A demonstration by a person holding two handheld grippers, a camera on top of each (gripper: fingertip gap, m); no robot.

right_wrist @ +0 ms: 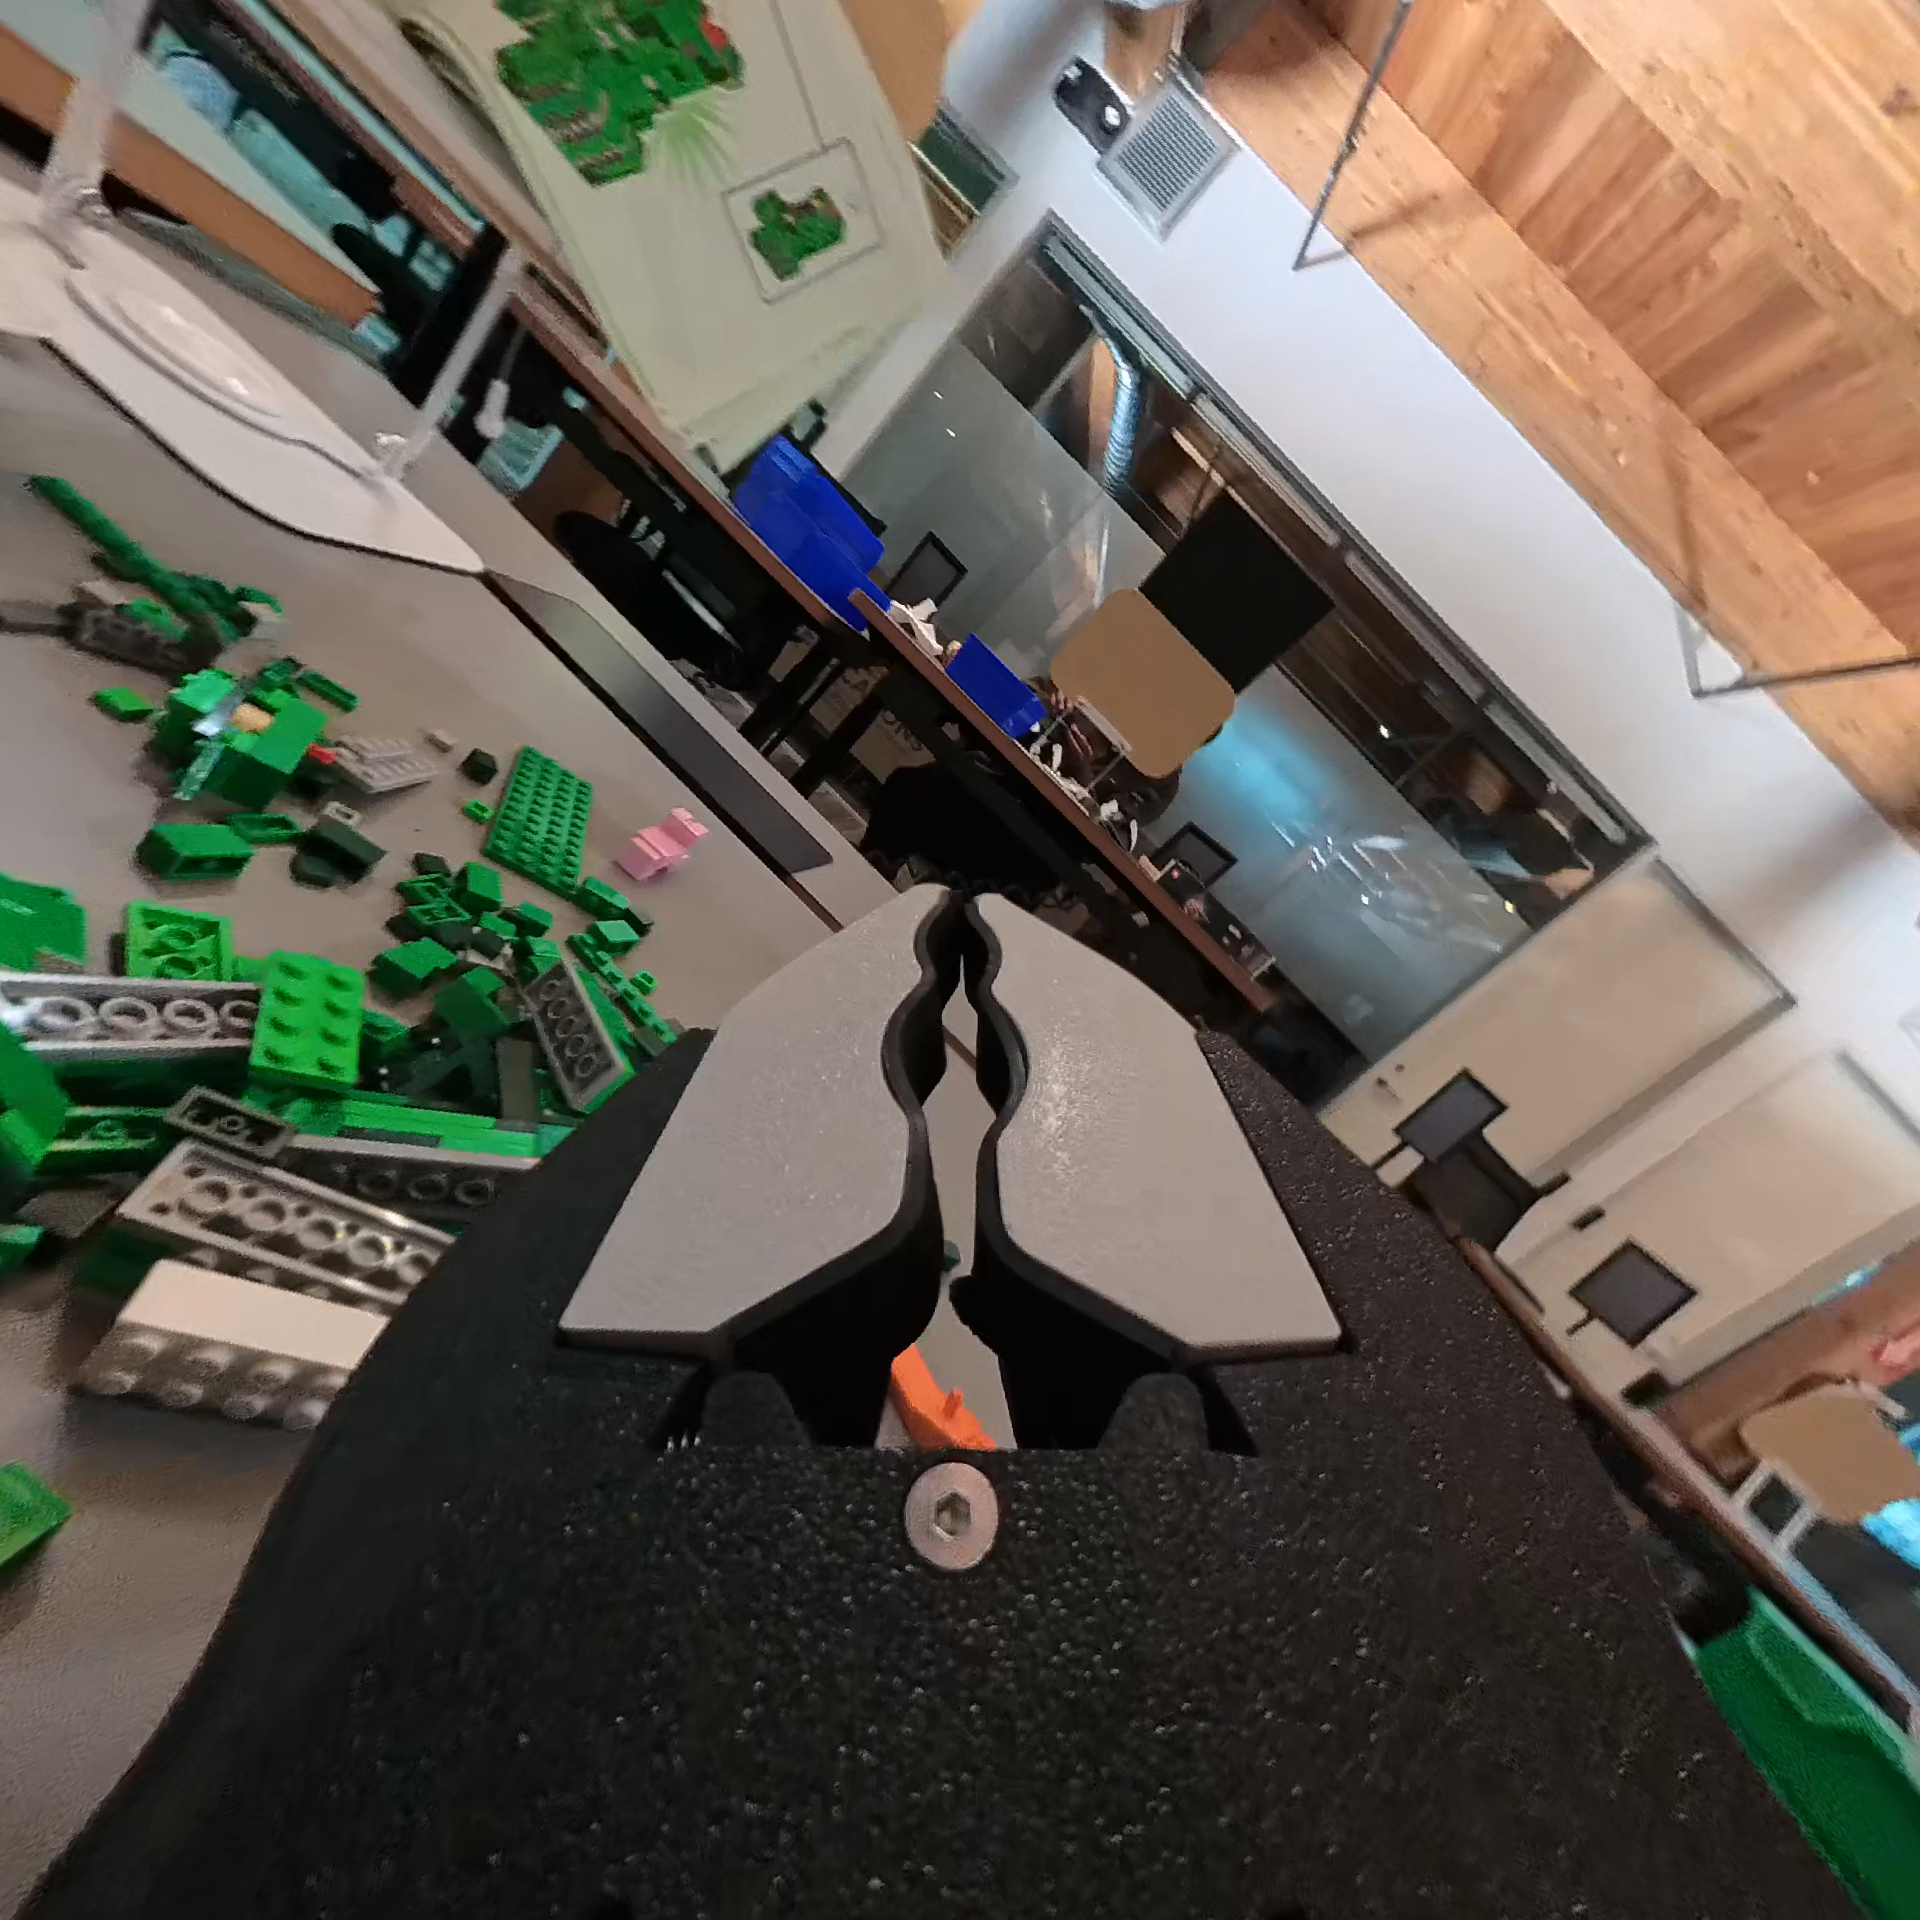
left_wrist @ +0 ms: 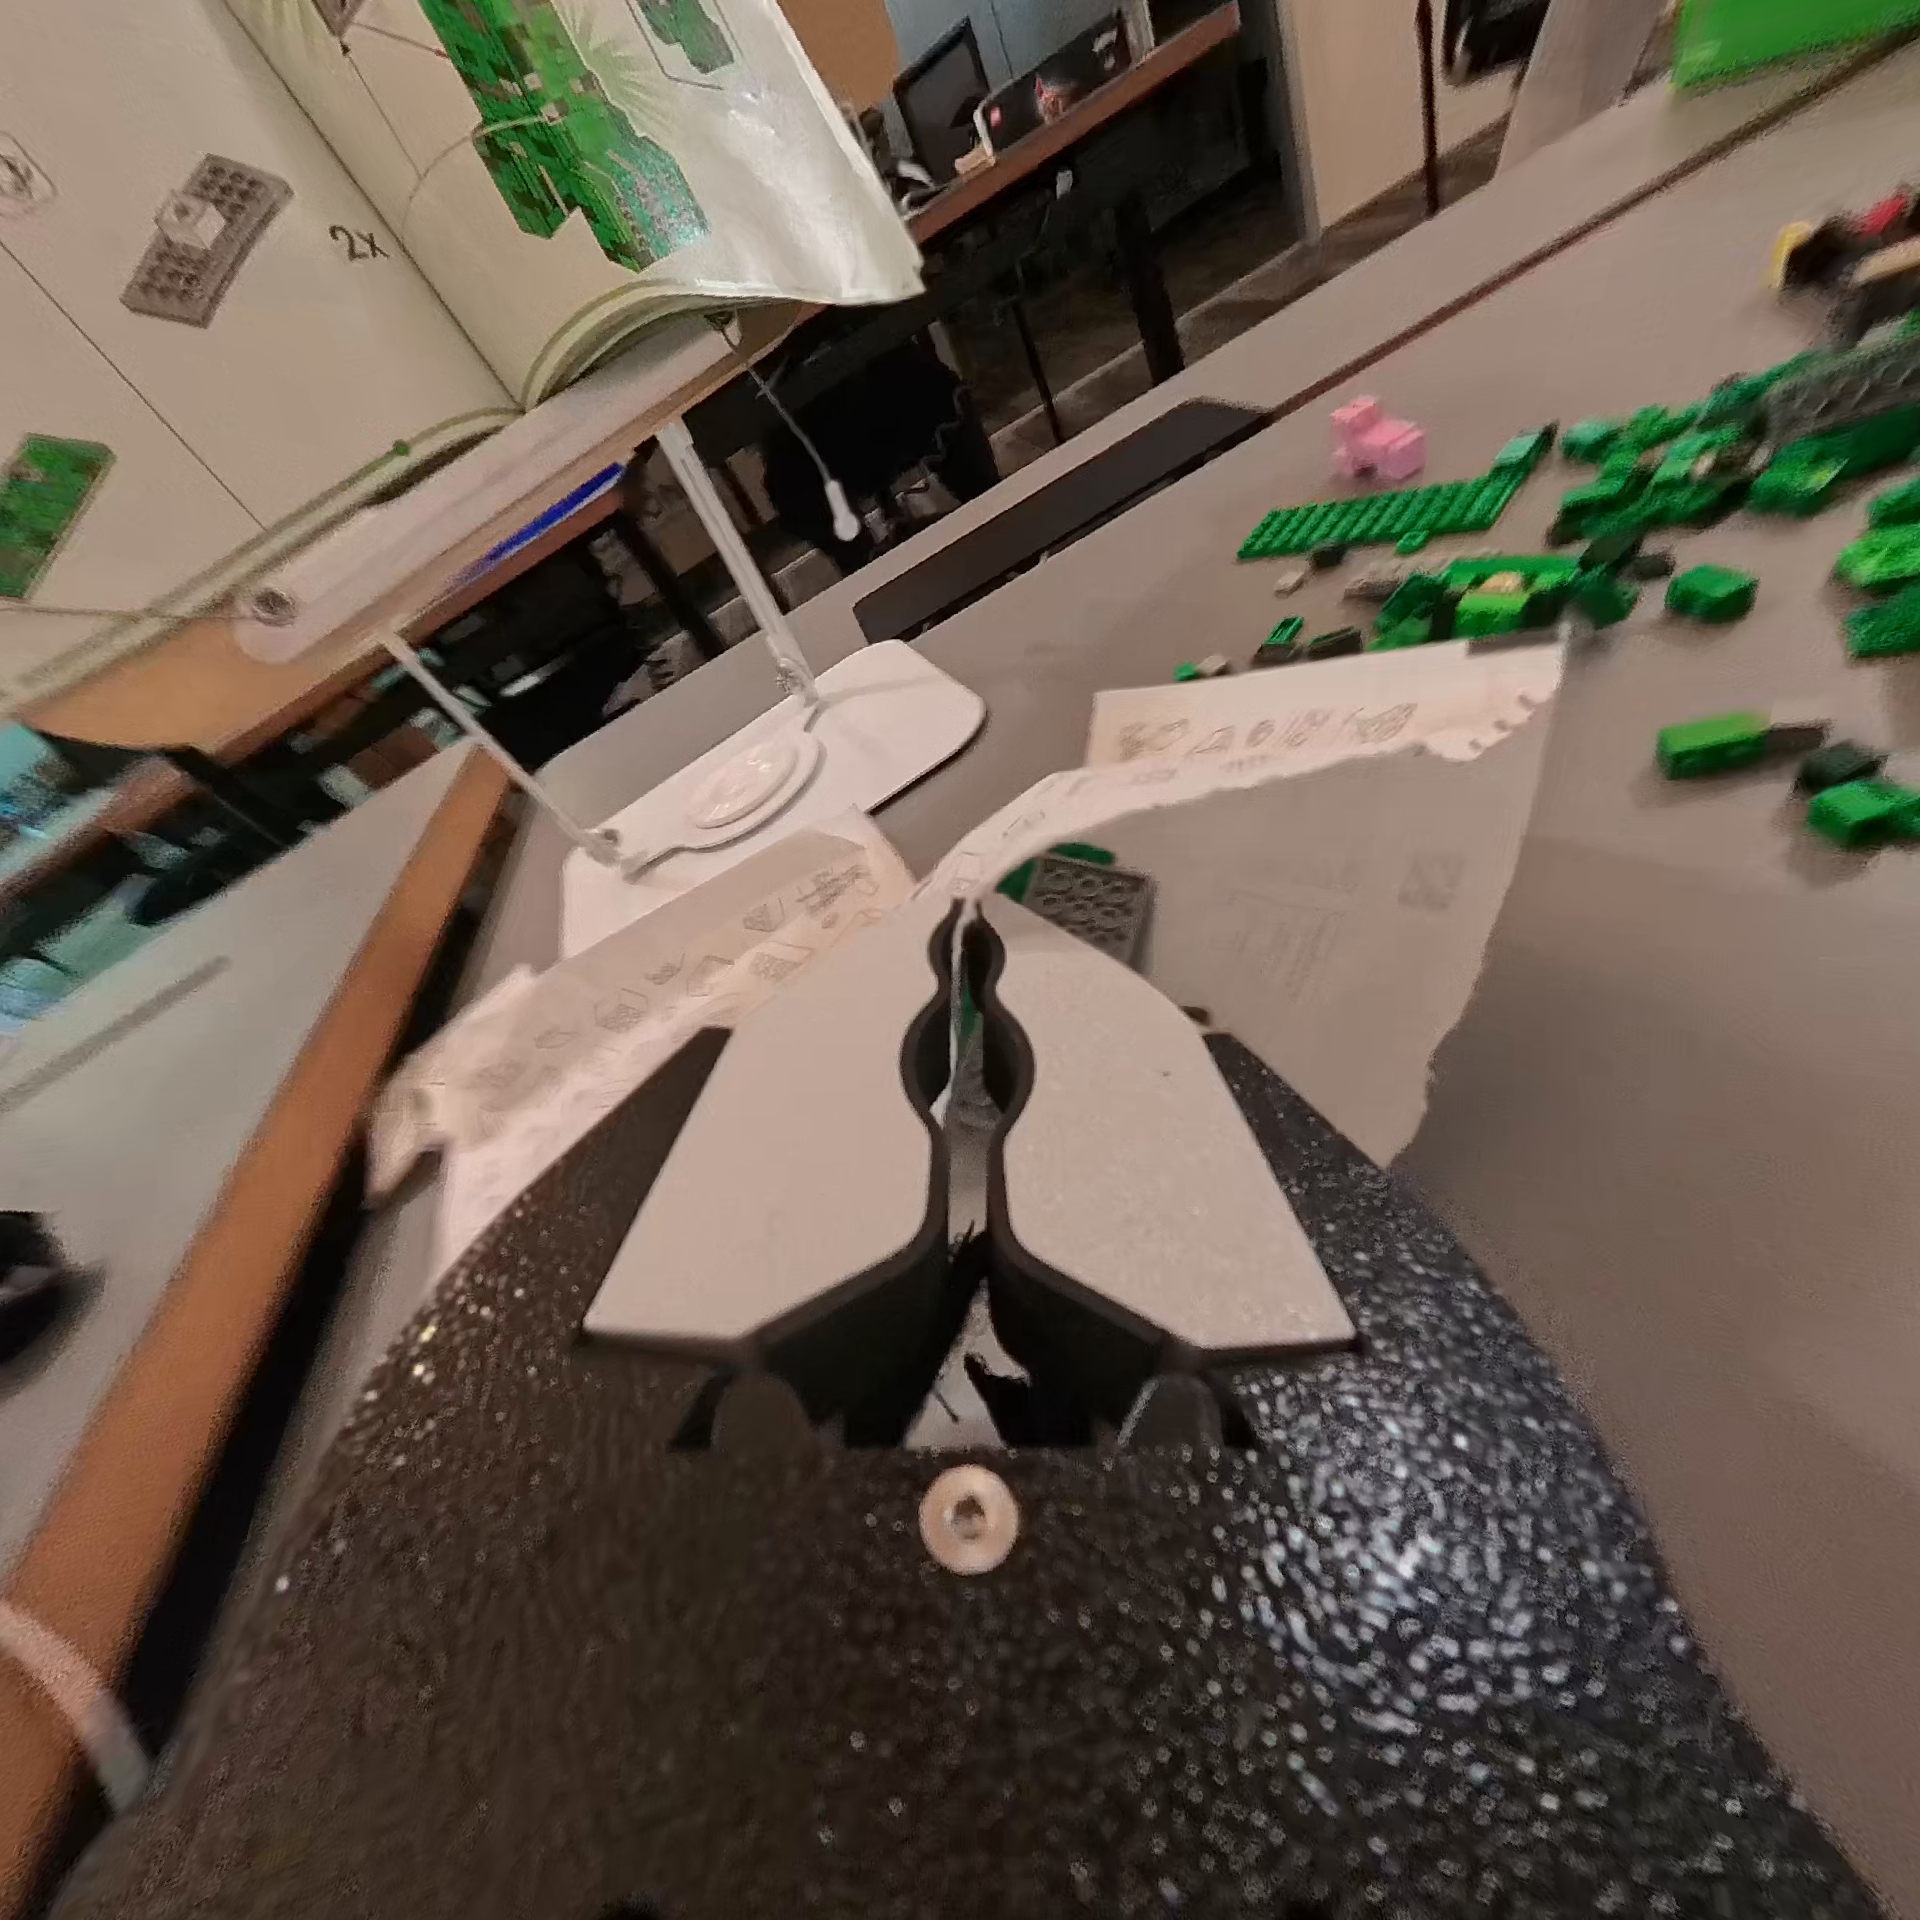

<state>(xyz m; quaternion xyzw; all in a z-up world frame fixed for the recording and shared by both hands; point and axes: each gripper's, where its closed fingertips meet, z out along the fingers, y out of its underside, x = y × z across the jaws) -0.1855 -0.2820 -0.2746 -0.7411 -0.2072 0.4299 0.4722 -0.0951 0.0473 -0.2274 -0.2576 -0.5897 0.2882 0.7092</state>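
Clamping a torn white paper bag (left_wrist: 1299, 883), the left tongs (left_wrist: 964, 920) hold its ripped upper edge between nearly closed tips, and the paper runs down through the gap between the two grey fingers (left_wrist: 800, 1132). The bag is lifted off the grey surface (left_wrist: 1662, 1247); its printed strip trails to the left of the tongs and its larger flap hangs to the right. A dark grey studded plate (left_wrist: 1101, 899) lies just behind the pinched edge, partly hidden by the paper. Loose green bricks (left_wrist: 1621, 499) are scattered on the surface farther right, with a long green plate (left_wrist: 1382, 511) and a small pink brick figure (left_wrist: 1377, 442) near them. An open instruction booklet (left_wrist: 312, 260) rests on a clear stand whose white base (left_wrist: 883, 717) sits on the surface beyond the bag.

The right tongs (right_wrist: 961, 920) are clenched with the tips meeting and nothing visible between them; they point out past the edge of the surface toward the room. To their left, a heap of green and grey bricks (right_wrist: 312, 1091) lies on the surface, with a white-topped grey brick (right_wrist: 244, 1340) nearest the camera, a green studded plate (right_wrist: 542, 821) and the pink figure (right_wrist: 660, 844) farther away. An orange part (right_wrist: 935, 1403) shows low between the finger bases.
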